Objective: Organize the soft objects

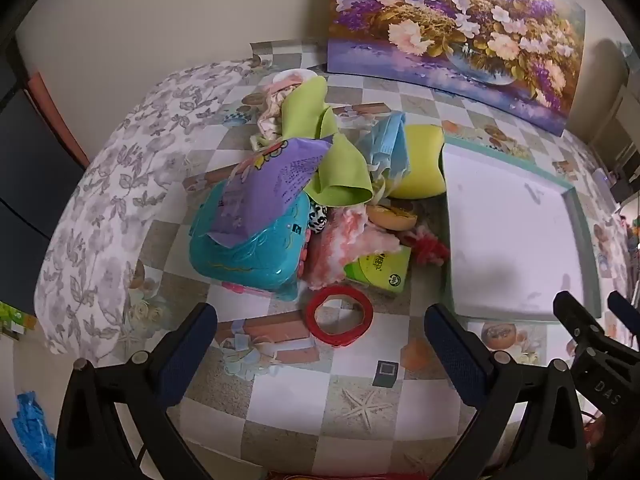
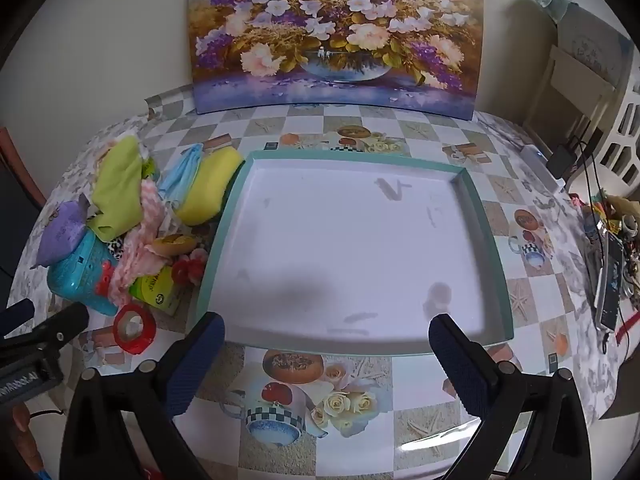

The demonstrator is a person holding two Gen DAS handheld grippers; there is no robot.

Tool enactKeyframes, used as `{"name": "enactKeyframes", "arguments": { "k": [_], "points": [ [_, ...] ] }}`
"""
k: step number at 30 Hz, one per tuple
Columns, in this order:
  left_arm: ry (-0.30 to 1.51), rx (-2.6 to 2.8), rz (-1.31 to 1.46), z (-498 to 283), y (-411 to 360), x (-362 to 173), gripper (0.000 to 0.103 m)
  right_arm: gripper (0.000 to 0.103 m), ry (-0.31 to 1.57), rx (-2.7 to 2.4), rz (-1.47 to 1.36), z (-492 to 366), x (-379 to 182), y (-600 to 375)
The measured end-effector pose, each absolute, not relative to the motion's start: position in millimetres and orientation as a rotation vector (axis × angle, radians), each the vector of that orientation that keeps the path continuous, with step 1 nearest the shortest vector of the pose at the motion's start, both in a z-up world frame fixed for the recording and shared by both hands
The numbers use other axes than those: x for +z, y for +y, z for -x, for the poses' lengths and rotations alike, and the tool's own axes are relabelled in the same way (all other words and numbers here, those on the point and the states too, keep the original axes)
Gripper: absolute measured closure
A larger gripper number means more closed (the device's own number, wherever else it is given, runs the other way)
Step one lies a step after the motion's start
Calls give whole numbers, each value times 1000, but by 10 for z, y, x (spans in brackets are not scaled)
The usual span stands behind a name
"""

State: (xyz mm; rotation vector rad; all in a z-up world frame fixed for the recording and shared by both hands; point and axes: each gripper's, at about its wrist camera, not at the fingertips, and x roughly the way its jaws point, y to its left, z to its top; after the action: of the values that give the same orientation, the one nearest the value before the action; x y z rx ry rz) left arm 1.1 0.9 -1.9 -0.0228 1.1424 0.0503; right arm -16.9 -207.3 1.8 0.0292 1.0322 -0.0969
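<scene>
- the left gripper (image 1: 320,344) hangs over the desk (image 1: 288,396) with jaws spread wide and nothing between them; the right gripper (image 2: 326,346) is just as wide and empty, poised at the near rim of the tray (image 2: 496,264).
- the soft things sit in one heap just left of the tray, which holds nothing: a teal pouch (image 1: 244,256), a purple packet (image 1: 272,184) on top of it, a lime cloth (image 1: 340,172), a yellow sponge (image 1: 422,164), a pink fluffy cloth (image 1: 340,244).
- a red ring (image 1: 340,314) lies nearest the left gripper, apart from the heap, so it looks the easiest first pick.
- judged from here, nothing has been sorted yet.
- go for a loose outer piece, not a buried one; pulling from under could topple the stack.
- pinch cloth at a raised fold, and lift straight up before crossing to the tray.
</scene>
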Motion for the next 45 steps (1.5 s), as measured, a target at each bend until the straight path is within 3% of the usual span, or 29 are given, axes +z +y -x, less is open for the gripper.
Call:
{"name": "enactKeyframes", "arguments": {
  "k": [45],
  "points": [
    [1114,158,1,19,-35,-68,0,0,1036,-113,9,178,-26,-2030]
  ]
}}
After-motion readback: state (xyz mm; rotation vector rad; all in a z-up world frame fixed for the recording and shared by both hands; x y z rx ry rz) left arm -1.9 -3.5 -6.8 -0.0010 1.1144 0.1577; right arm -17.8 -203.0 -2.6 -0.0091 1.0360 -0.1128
